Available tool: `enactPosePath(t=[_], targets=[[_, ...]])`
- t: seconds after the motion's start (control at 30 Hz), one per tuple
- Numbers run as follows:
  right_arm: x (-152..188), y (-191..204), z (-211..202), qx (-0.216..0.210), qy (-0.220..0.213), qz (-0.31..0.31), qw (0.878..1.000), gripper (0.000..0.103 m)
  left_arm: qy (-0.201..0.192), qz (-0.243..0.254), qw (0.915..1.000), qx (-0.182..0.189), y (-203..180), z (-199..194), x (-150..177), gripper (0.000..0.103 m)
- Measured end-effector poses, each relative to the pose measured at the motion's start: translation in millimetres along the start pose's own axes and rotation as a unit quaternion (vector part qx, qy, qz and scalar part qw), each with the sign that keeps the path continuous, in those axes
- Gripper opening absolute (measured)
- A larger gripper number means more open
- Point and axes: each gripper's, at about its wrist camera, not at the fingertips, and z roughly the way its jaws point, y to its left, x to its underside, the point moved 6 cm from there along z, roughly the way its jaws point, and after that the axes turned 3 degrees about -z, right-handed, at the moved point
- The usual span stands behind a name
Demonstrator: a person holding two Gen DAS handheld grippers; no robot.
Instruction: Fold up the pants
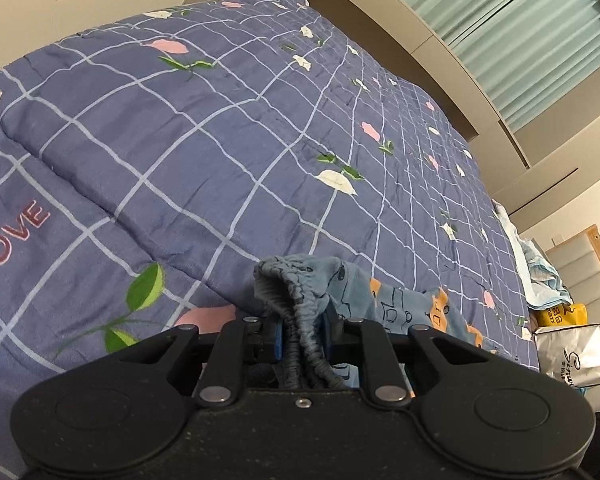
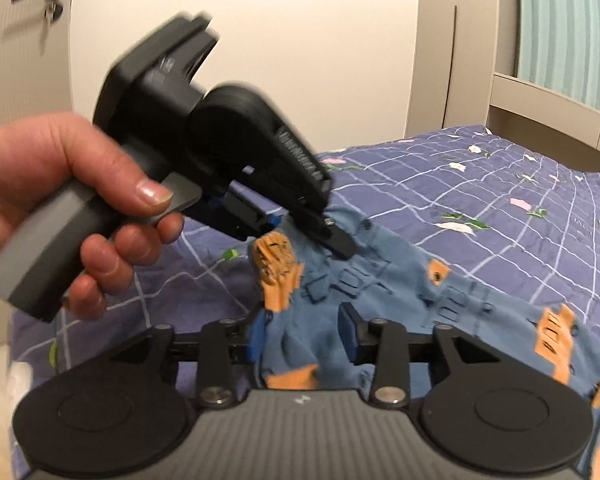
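Observation:
Blue pants [image 1: 400, 304] with orange cartoon prints lie crumpled on the near edge of the bed. In the left wrist view my left gripper [image 1: 304, 332] is shut on the gathered elastic waistband [image 1: 300, 300], which bunches up between the blue pads. The right wrist view shows a hand [image 2: 60, 184] holding that left gripper [image 2: 300, 228], which lifts one end of the pants [image 2: 420, 292]. My right gripper [image 2: 302, 334] sits lower and nearer, its jaws apart. Pants fabric hangs loosely in the gap, and the right pad stands clear of it.
The bed carries a purple checked quilt [image 1: 220, 140] with flower prints, folded thick at the left. Past its right end stand a white bag [image 1: 576, 352] and a yellow box [image 1: 560, 314]. A cabinet and green curtains [image 1: 540, 40] are behind; a door [image 2: 20, 40] is at left.

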Motion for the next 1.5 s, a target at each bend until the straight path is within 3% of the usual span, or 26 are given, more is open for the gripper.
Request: enactPosePath(t=[0.13, 0.27, 0.43, 0.57, 0.67, 0.77, 0.83, 0.9, 0.93, 1.1, 1.17, 1.23, 1.27, 1.5], targets=[[-0.8, -26.9, -17.0, 0.027, -0.008, 0.001, 1.000, 0.046, 0.000, -0.001, 1.0000, 0.002, 0.4, -2.2, 1.8, 0.019], [-3.7, -65.2, -7.6, 0.067, 0.007, 0.015, 0.998, 0.046, 0.000, -0.002, 1.0000, 0.000, 0.2, -1.7, 1.5, 0.019], [-15.3, -91.0, -11.6, 0.065, -0.010, 0.050, 0.997, 0.053, 0.002, -0.002, 1.0000, 0.002, 1.7, -2.0, -0.6, 0.019], [-1.8, -103.2, 5.2, 0.094, 0.035, 0.022, 0.995, 0.054, 0.001, -0.011, 0.9999, 0.009, 0.2, -4.6, -2.8, 0.019], [14.6, -94.7, 28.7, 0.089, 0.073, -0.015, 0.993, 0.054, -0.001, -0.017, 0.9996, 0.021, -6.2, -8.5, -5.0, 0.019], [18.7, -85.1, 37.9, 0.094, 0.076, -0.034, 0.992, 0.054, -0.003, -0.015, 0.9996, 0.024, -14.9, -10.5, -6.3, 0.019], [6.4, -86.1, 21.4, 0.082, 0.052, 0.010, 0.995, 0.057, -0.004, -0.010, 0.9996, 0.027, -22.1, -11.0, -7.7, 0.019], [-4.2, -76.8, -6.4, 0.069, 0.014, 0.047, 0.996, 0.076, -0.005, -0.006, 0.9995, 0.030, -28.5, -10.4, -9.5, 0.019], [-8.7, -67.9, -18.0, 0.062, -0.001, 0.054, 0.997, 0.079, -0.005, -0.006, 0.9995, 0.031, -30.6, -9.8, -10.2, 0.019], [-18.7, -6.3, -30.0, 0.053, -0.033, -0.004, 0.998, 0.080, -0.007, -0.011, 0.9995, 0.030, -39.8, -10.7, -9.4, 0.019], [-20.4, 3.9, -14.1, 0.052, -0.016, 0.003, 0.999, 0.072, -0.005, -0.010, 0.9995, 0.031, -43.7, -11.9, -8.1, 0.019], [-20.0, 7.4, -2.0, 0.048, -0.003, 0.008, 0.999, 0.043, 0.000, -0.004, 0.9995, 0.032, -47.6, -13.2, -7.2, 0.019], [-19.7, 6.9, 0.8, 0.045, -0.001, 0.012, 0.999, 0.021, 0.004, -0.001, 0.9994, 0.034, -50.3, -13.4, -6.9, 0.019], [-16.4, -19.4, -28.8, 0.030, -0.034, 0.109, 0.993, 0.012, 0.018, 0.020, 0.9980, 0.057, -90.7, -4.2, -2.5, 0.019]])
